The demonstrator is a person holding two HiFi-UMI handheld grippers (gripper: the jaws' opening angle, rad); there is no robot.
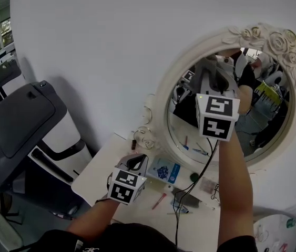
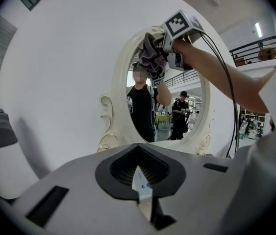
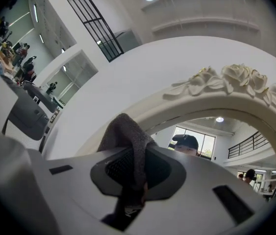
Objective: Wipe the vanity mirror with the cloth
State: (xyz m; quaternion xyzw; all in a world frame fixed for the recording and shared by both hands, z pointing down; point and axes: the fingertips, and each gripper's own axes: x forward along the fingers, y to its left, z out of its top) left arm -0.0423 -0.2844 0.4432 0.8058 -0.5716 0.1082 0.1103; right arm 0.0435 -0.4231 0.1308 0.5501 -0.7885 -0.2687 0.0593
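Left gripper point(image 1: 135, 163), jaws closed on nothing, low above table point(image 1: 98, 175), right gripper point(image 3: 134, 185) clenched on cloth point(image 2: 151, 62), high at vanity mirror point(image 1: 266, 114), cloth hidden in head view.

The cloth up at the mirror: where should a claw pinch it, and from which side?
Pinch the cloth at its bunched middle, as the right claw does, coming from the room side, square to the mirror. It is limp, so a bunched grip probably works best: it leaves a soft wad poking out past the jaws to meet the glass.
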